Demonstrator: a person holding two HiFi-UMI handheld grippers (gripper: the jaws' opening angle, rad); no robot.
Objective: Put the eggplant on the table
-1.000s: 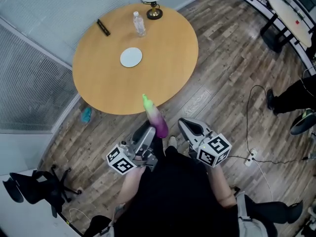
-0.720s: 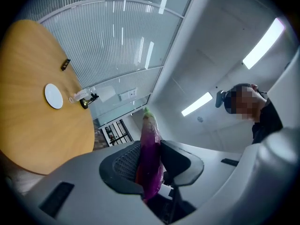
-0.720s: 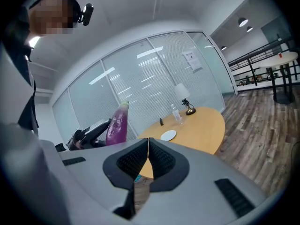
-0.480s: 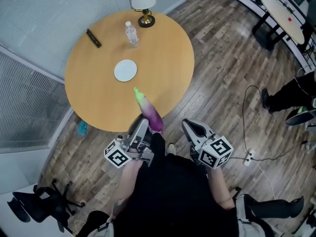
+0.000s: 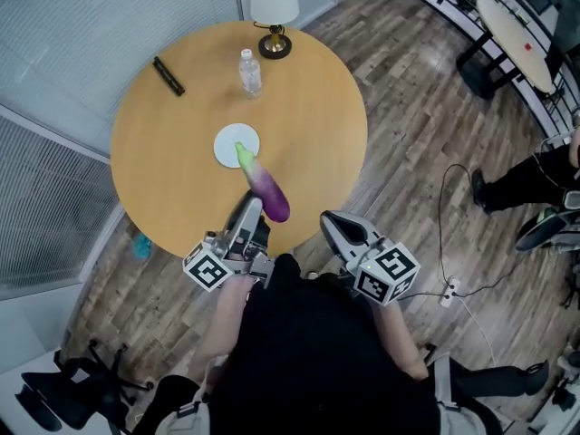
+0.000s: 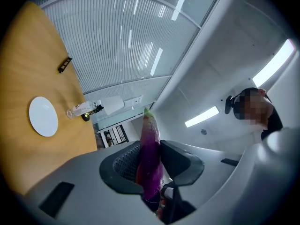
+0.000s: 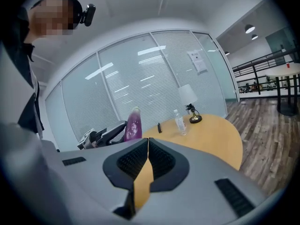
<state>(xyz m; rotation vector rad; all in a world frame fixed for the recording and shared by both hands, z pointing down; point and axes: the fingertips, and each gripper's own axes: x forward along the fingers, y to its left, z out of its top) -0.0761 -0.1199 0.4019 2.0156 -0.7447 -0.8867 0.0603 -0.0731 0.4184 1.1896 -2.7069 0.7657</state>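
Note:
The purple eggplant [image 5: 265,191] with a green tip sticks out of my left gripper [image 5: 251,212], which is shut on its thick end. It hangs over the near part of the round wooden table [image 5: 308,116], its tip above the white plate [image 5: 227,145]. In the left gripper view the eggplant [image 6: 151,153] stands clamped between both pads, pointing up and away. My right gripper [image 5: 337,228] is shut and empty just off the table's near edge. The right gripper view shows its pads [image 7: 157,159] pressed together, with the eggplant [image 7: 134,124] to the left.
On the table's far side stand a water bottle [image 5: 251,71], a lamp [image 5: 275,3] and a black remote [image 5: 169,75]. A blue object [image 5: 139,246] lies on the floor by the table. A cable [image 5: 449,243] and someone's legs [image 5: 526,184] are at the right, an office chair [image 5: 63,392] at the lower left.
Both grippers have moved forward toward the table. The eggplant, earlier short of the table's edge, now hangs over the tabletop with its tip at the plate.

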